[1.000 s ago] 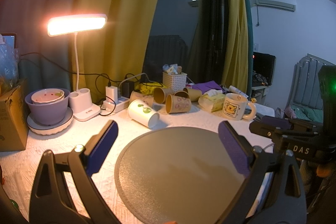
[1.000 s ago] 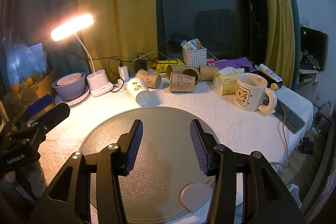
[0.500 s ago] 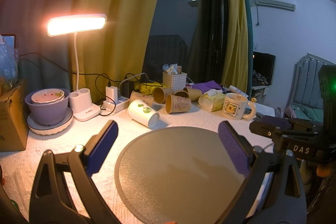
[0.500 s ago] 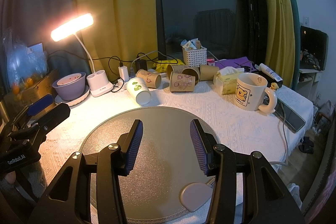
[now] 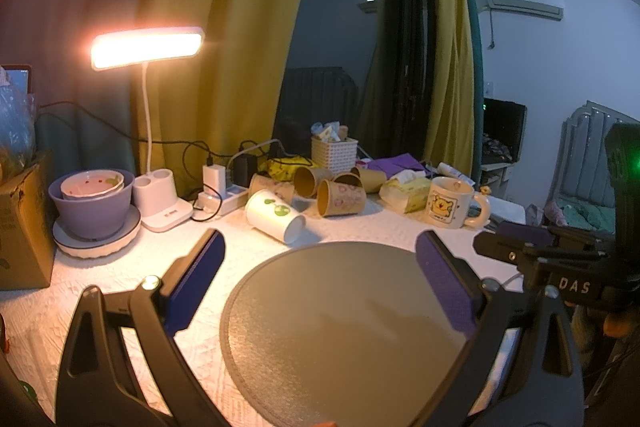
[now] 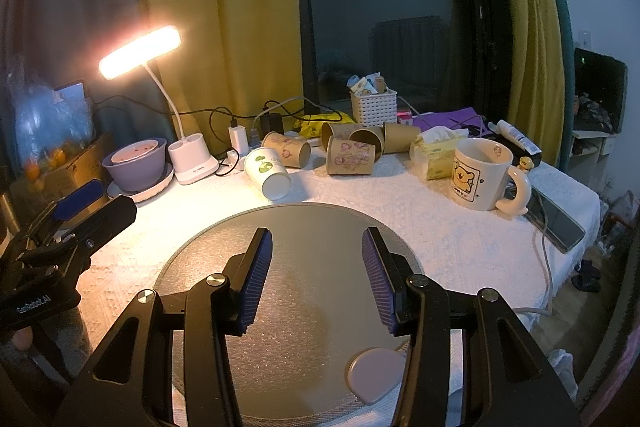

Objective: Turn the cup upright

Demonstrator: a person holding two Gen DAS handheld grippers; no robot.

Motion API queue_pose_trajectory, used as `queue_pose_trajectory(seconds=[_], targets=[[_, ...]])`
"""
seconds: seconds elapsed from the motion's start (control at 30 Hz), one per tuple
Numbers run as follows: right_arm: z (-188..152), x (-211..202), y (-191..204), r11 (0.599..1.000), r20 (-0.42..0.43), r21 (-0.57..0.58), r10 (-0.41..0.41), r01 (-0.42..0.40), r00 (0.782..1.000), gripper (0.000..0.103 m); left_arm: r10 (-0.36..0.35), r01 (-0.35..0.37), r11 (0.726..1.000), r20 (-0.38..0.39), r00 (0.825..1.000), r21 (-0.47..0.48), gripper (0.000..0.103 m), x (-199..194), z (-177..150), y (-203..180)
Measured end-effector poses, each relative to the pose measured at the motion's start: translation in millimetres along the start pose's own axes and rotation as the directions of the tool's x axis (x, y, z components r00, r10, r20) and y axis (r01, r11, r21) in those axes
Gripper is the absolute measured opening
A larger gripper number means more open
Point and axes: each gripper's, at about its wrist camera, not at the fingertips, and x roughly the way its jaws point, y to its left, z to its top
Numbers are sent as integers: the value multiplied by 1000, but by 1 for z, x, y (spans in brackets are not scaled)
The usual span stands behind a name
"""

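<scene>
From my seat, the left claw (image 5: 320,267) hangs over the round grey mat (image 5: 344,327) with its blue-padded fingers spread wide and nothing between them. The right claw (image 6: 317,279) sits low over the same mat (image 6: 288,227), its fingers also apart and empty, with a small pinkish rounded pad (image 6: 374,373) lying on the mat just beneath its right finger.

The white paper cup with the green sprout print (image 5: 275,215) lies on its side on the white cloth-covered bench (image 5: 120,279), just past the mat's far edge, its base turned toward me; in the right wrist view the cup (image 6: 267,171) is well ahead of the fingers. Behind it several brown paper cups (image 6: 351,157) lie tipped over in a cluster. A bear mug (image 6: 482,175) stands upright to the right, next to a tissue pack (image 6: 434,151). A lit desk lamp (image 5: 147,47) and a purple bowl (image 5: 91,203) stand on the left.
</scene>
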Motion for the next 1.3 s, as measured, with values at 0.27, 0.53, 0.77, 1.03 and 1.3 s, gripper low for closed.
queue_pose_trajectory(seconds=[0.27,0.53,0.77,1.03,1.3], targets=[[12,46,-22,999,-69,-7,51,-51,996,49,48,-49,999,-98,994,-2,97,33,7,7],[38,102,-47,995,-114,-11,94,-96,989,49,102,-129,988,-271,957,-86,97,102,18,33],[61,148,-67,993,-150,9,114,-114,982,49,93,-157,977,-369,925,-147,97,159,20,43],[80,194,-82,989,-176,30,151,-148,973,49,78,-181,965,-454,888,-188,97,227,27,52],[87,228,-100,984,-203,78,174,-161,964,49,46,-210,946,-536,843,-248,96,289,23,64]])
